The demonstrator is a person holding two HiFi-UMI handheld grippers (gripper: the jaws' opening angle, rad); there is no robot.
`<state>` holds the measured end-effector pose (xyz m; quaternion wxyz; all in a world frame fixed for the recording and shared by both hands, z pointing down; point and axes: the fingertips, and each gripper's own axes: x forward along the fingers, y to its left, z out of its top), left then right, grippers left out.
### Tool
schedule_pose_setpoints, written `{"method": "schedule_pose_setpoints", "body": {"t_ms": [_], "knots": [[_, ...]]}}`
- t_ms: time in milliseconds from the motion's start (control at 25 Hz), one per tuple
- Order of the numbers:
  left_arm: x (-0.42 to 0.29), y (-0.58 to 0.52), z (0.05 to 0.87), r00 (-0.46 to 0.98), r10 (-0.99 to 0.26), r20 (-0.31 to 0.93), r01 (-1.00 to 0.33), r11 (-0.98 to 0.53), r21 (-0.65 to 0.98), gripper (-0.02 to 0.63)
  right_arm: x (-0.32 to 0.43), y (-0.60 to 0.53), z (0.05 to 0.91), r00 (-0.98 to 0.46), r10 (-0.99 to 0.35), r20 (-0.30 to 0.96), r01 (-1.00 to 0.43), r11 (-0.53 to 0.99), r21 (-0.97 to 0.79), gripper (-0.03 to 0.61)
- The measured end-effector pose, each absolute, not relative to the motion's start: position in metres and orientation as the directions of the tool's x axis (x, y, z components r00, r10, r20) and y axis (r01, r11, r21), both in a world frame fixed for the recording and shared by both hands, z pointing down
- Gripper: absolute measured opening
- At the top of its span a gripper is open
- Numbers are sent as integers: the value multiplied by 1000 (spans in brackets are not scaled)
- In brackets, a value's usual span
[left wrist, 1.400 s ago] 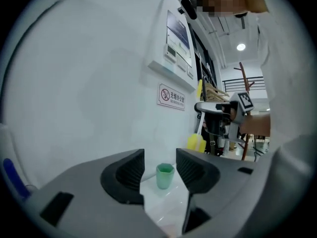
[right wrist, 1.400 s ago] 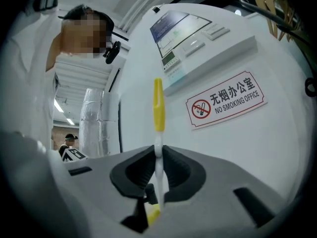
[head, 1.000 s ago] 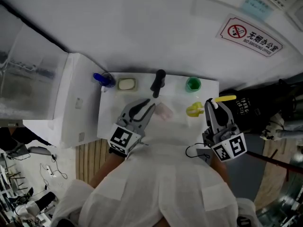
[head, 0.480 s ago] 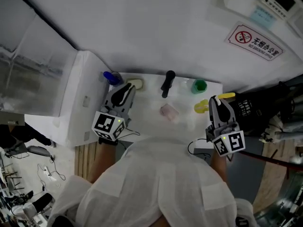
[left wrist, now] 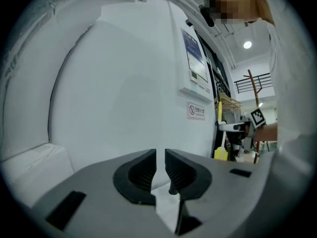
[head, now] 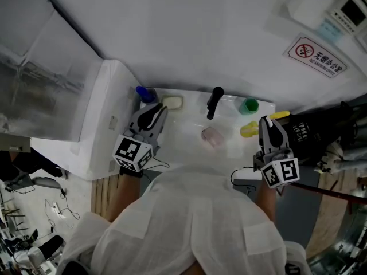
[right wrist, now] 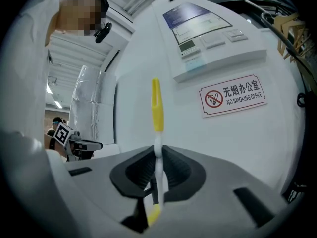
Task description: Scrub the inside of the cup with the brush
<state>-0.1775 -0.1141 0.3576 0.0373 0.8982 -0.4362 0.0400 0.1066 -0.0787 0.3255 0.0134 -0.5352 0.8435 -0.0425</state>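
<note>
A pale pink cup (head: 211, 135) lies on its side in the middle of the white table (head: 189, 145). My right gripper (head: 267, 125) is at the table's right edge, shut on a yellow and white brush (head: 249, 130). In the right gripper view the brush (right wrist: 156, 108) stands upright across the shut gripper (right wrist: 158, 155). My left gripper (head: 159, 110) is at the table's far left, well apart from the cup. Its jaws are shut with nothing between them in the left gripper view (left wrist: 160, 158).
Along the table's back edge stand a blue object (head: 145, 93), a pale block (head: 172, 102), a black object (head: 215, 102) and a green cup (head: 249, 105). A white cabinet (head: 100, 125) adjoins the left side. A wall with a no-smoking sign (head: 316, 56) rises behind.
My left gripper has moved from beside the pink cup to the table's far left corner and its jaws have shut. The right gripper with the brush has barely shifted.
</note>
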Motion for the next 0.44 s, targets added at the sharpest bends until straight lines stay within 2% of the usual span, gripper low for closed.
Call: {"method": "schedule_pose_setpoints", "body": {"t_ms": [440], "knots": [[-182,-112,355,664,-740,102,-746,-664,44,52,102,-77,314,-395,-919,9,-917,393,-71,37]]}}
